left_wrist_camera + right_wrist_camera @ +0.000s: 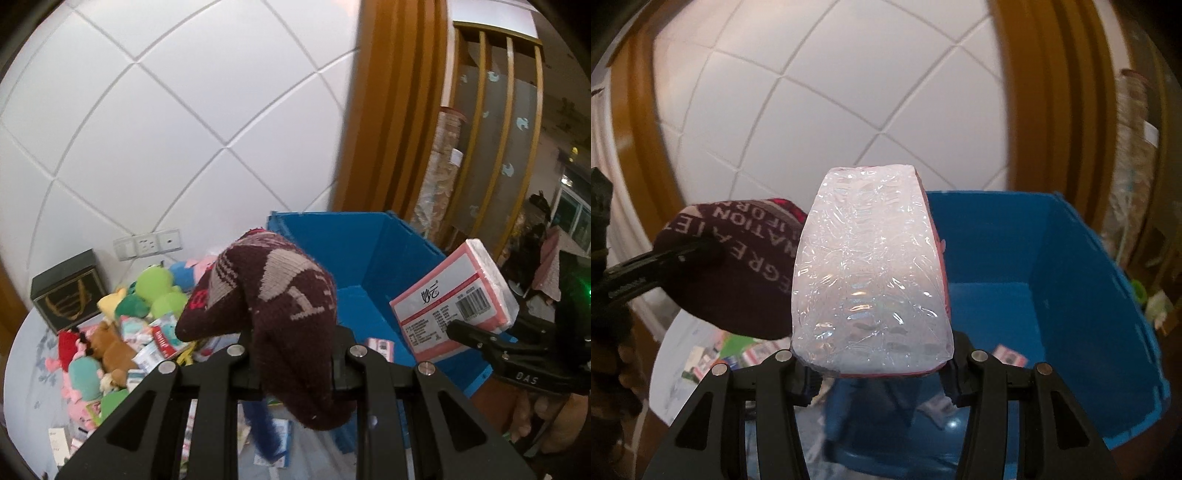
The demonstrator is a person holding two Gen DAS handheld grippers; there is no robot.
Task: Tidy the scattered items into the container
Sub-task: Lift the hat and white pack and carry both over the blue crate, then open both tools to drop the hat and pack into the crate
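Bin [1052,280] dead ahead, right claw [877,373] clamping tissue pack [871,266] nearer, left claw [295,363] pinching sock [280,295] alongside.

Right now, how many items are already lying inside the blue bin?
1 visible: a small pink-edged packet on the floor of the blue bin, near its front wall. The held tissue pack and sock may hide others.

Left gripper [295,363]: pinches a maroon knitted sock [273,306].
Right gripper [476,338]: clamps a pink tissue pack [452,301].
Blue crate [373,258]: behind both, a small packet apparently inside.
Plush toys [122,317]: heaped left.
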